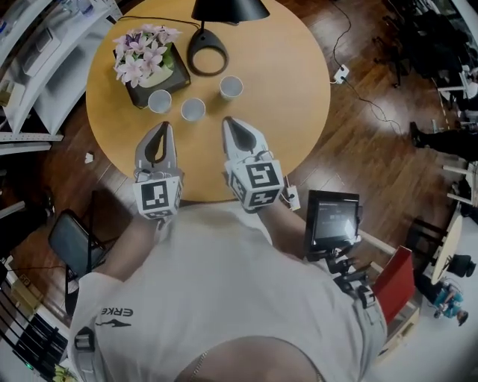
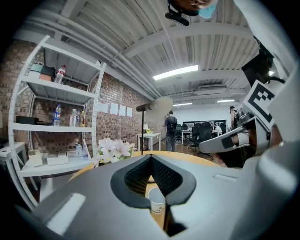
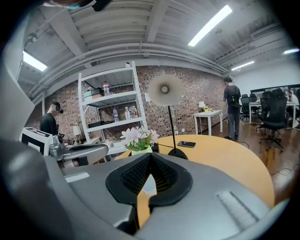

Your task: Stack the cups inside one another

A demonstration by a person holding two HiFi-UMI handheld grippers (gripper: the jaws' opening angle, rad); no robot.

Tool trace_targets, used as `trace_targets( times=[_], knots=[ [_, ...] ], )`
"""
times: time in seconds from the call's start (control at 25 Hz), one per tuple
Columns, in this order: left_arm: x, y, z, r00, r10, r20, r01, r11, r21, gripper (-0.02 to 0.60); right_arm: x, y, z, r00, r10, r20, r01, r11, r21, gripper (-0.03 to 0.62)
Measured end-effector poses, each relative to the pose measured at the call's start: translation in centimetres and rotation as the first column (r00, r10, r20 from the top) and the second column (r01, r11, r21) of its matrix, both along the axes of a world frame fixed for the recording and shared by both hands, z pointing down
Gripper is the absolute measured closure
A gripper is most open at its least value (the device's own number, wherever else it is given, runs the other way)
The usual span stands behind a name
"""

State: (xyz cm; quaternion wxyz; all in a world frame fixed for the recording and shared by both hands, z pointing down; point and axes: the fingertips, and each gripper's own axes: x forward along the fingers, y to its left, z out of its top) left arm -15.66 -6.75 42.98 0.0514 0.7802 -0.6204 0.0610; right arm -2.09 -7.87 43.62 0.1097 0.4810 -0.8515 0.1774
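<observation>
Three white paper cups stand on the round wooden table (image 1: 299, 89): the left cup (image 1: 159, 101), the middle cup (image 1: 193, 110) and the right cup (image 1: 231, 87). My left gripper (image 1: 166, 125) hovers just short of the left and middle cups, shut and empty. My right gripper (image 1: 228, 121) is beside it, short of the right cup, also shut with nothing held. In the left gripper view one cup (image 2: 157, 202) shows through the gap below the closed jaws. In the right gripper view a cup (image 3: 146, 185) is partly hidden behind the jaws.
A pot of pink-white flowers (image 1: 146, 63) stands just behind the left cup. A black lamp base (image 1: 207, 52) and its shade (image 1: 229, 9) are behind the cups. A phone (image 3: 186, 144) lies on the table. White shelves (image 1: 45, 67) stand at the left.
</observation>
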Motion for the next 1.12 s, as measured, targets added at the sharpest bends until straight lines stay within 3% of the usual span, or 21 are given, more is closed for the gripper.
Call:
trace_targets(
  times=[0.28,0.52,0.84,0.96,1.12],
  knots=[
    [-0.1,-1.5,2.7,0.999,-0.037,0.009,0.037,0.997,-0.067,0.580,0.3,-2.6,2.8,0.999,-0.034,-0.009,0.034,0.998,-0.050,0.576],
    [-0.1,-2.5,4.8,0.999,-0.042,0.032,0.045,0.992,-0.114,0.580,-2.0,-3.4,6.5,0.985,-0.164,-0.048,0.157,0.981,-0.117,0.427],
    [-1.3,-2.4,9.2,0.997,-0.063,0.046,0.071,0.975,-0.212,0.580,-6.6,-3.4,13.3,0.916,-0.364,-0.171,0.330,0.923,-0.197,0.222],
    [-2.1,-2.2,10.6,0.996,-0.079,0.051,0.089,0.967,-0.238,0.580,-7.6,-3.7,15.8,0.894,-0.396,-0.210,0.353,0.911,-0.216,0.181],
    [-2.9,-1.9,12.0,0.994,-0.091,0.056,0.103,0.960,-0.259,0.580,-8.1,-4.1,18.7,0.885,-0.404,-0.229,0.347,0.903,-0.253,0.172]
  ],
)
